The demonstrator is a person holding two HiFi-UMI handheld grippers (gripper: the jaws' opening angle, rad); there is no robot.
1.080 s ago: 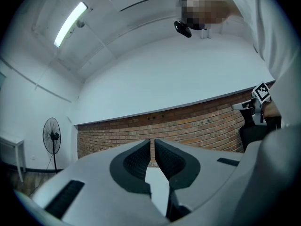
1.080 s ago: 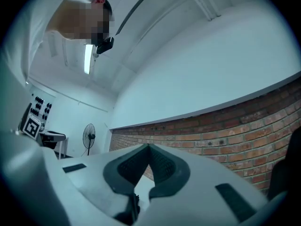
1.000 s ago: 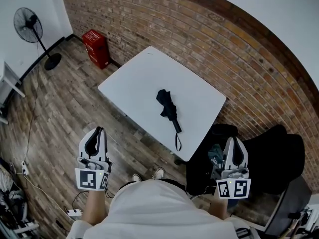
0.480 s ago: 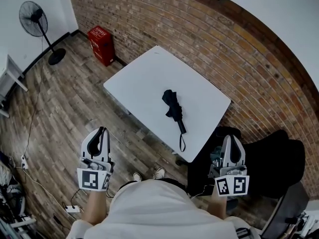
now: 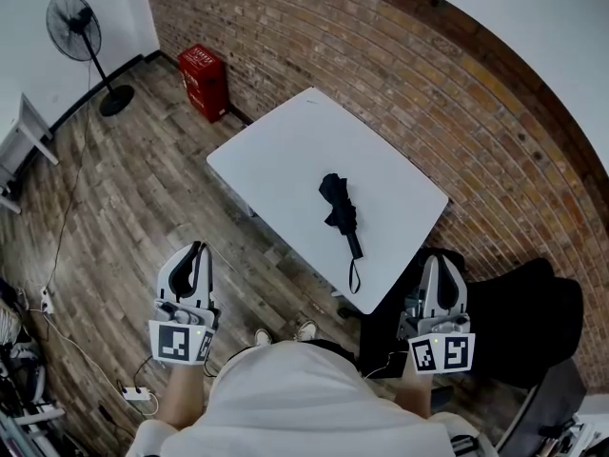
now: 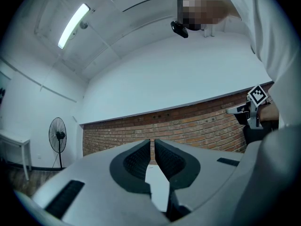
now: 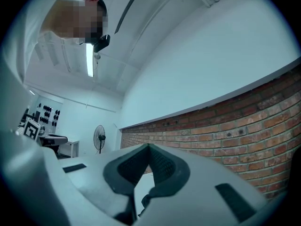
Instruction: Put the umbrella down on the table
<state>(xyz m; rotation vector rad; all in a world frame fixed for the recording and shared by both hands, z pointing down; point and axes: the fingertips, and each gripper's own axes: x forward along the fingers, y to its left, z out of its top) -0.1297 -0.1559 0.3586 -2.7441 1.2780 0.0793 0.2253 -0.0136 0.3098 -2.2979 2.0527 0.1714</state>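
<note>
White table (image 5: 285, 150) stands against a brick wall (image 5: 381, 46) on a wooden floor (image 5: 124, 188) in the head view. On the table, toward its near right side, lies the folded black umbrella (image 5: 340, 206). Its handle points at the near edge and its strap loop (image 5: 354, 276) reaches almost to that edge. Nothing touches the umbrella. The left gripper (image 5: 196, 251) is held off the table's near left side, over the floor. The right gripper (image 5: 441, 261) is just off the table's near right corner, above a black seat (image 5: 533, 312). Both are well apart from the umbrella. A red box (image 5: 206, 81) sits by the wall past the table's far left corner, and a fan (image 5: 81, 27) stands farther left.

The left gripper view shows that gripper's jaws drawn together, with only a sliver between the tips and nothing in it. Beyond them run the brick wall and the fan.

The right gripper view shows its jaws closed tip to tip and empty, again facing the brick wall, with the fan at the wall's left end.
</note>
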